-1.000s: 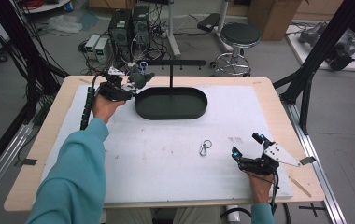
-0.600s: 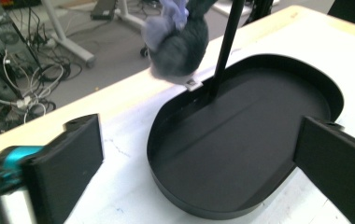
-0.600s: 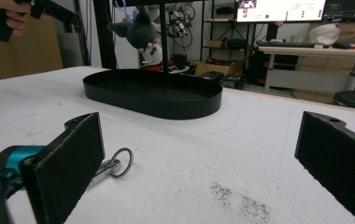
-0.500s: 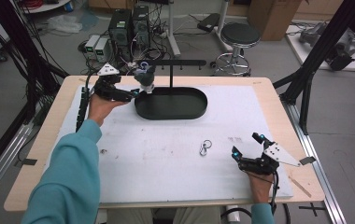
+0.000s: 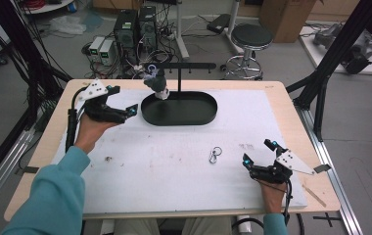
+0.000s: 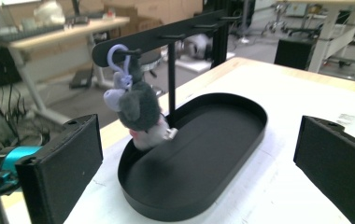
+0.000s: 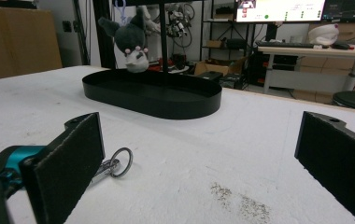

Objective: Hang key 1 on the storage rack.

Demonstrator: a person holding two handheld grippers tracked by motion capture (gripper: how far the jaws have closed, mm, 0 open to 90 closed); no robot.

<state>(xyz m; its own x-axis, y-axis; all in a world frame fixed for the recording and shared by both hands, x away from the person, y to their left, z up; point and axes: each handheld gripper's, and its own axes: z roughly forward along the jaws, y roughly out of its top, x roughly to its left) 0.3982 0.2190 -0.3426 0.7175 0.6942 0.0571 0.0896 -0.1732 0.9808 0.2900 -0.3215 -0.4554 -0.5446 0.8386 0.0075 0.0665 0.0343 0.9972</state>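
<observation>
- Lab room, wooden table (image 5: 291, 105) with a white mat on top; PC towers and a stool sat on the floor behind it.
- Black oval tray (image 5: 179, 108) with a T-shaped rack (image 5: 180, 66) stood at the far middle of the mat.
- Grey plush keychain (image 5: 156, 84) hung by its lilac loop from a peg at the rack's left end, body dangling over the tray's left edge and, in the left gripper view (image 6: 139, 109), looking like it touched the rim.
- Left gripper (image 5: 131, 109) was just left of the tray, jaws spread wide, nothing between them.
- Right gripper (image 5: 258, 152) rested near the mat's front right, jaws also wide apart and empty.
- Metal key ring clip (image 5: 215, 155) lay flat on the mat, just left of the right gripper, well apart from the tray; in the right gripper view (image 7: 115, 167) it sat close to the left jaw.
- Judgement: plush looked hung, clip was the likely next pick.
- To do it well: centre the clip between the jaws before closing, come in low since it lay flat, grip the clip body and leave the ring free for a peg.
- Risk: pads sliding the thin clip across the mat instead of catching it.
</observation>
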